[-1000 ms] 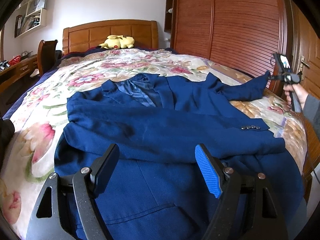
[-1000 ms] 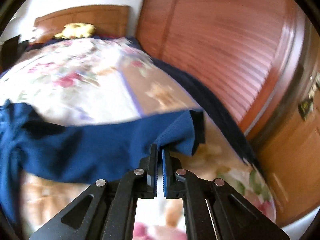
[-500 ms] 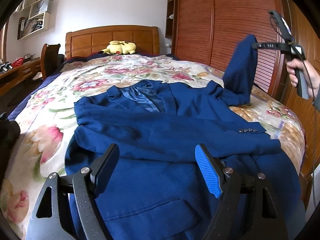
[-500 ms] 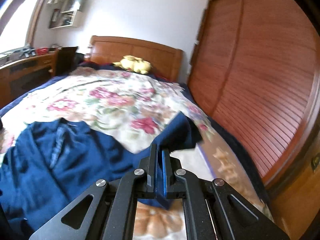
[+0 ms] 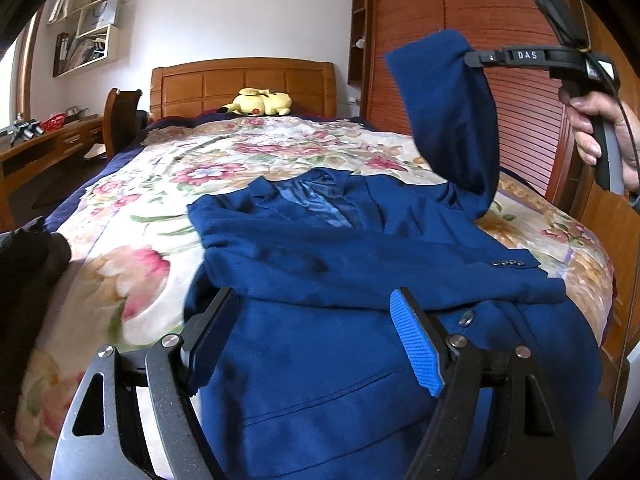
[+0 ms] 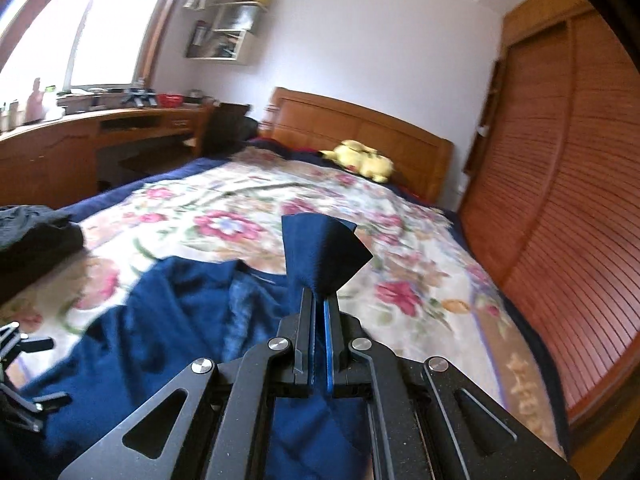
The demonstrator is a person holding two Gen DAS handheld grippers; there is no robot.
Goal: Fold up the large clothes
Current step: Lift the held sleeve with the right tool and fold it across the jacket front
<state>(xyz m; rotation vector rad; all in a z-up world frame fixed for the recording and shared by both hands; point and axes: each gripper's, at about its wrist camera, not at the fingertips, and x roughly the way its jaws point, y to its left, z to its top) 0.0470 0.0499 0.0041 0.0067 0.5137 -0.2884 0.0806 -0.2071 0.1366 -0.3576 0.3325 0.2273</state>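
Note:
A navy blue suit jacket lies open-side up on the floral bedspread, one sleeve folded across its chest. My left gripper is open just above the jacket's lower front, holding nothing. My right gripper is shut on the cuff of the other sleeve and holds it high in the air; in the left wrist view this raised sleeve hangs from the right gripper above the jacket's right shoulder.
A yellow plush toy sits by the wooden headboard. Dark clothes lie at the bed's left edge. A wooden wardrobe runs along the right side. A desk and chair stand left of the bed.
My right gripper has lifted the sleeve from the bed's right edge high up and swung it left over the jacket. My left gripper stays open and has moved slightly closer to the jacket.

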